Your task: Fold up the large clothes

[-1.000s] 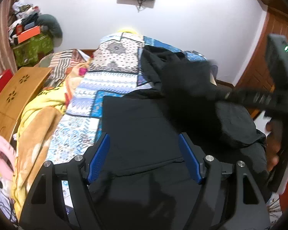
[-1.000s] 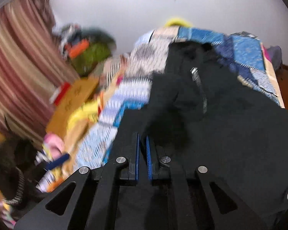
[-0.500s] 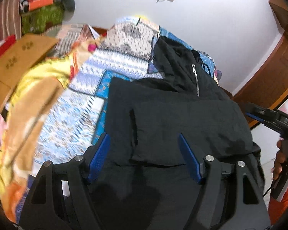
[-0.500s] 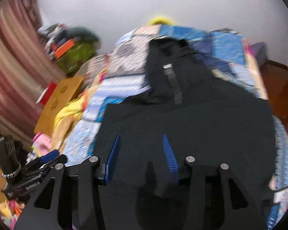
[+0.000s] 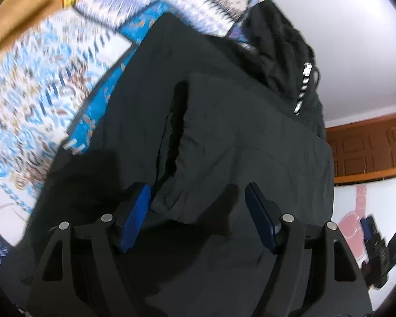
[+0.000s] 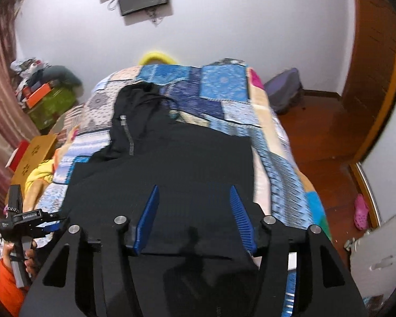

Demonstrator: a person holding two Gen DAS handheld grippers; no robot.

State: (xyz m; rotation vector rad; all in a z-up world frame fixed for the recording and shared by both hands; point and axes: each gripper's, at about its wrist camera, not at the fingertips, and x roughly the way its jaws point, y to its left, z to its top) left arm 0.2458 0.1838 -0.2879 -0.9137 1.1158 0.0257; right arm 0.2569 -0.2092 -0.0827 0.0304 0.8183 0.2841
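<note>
Patchwork quilt [image 6: 266,142] under matte black zip hoodie [image 6: 171,163]; left claw [image 5: 198,211] open, right claw [image 6: 195,216] opening, both w/o grip.

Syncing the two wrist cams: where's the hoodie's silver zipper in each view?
Left wrist: the silver zipper sits upper right, on the black hoodie, slanting down toward the wooden door.
Right wrist: the zipper is left of centre, running down from the hood, above the blue fingers.
Shared landmark: the blue patchwork bedspread under the hoodie.
</note>
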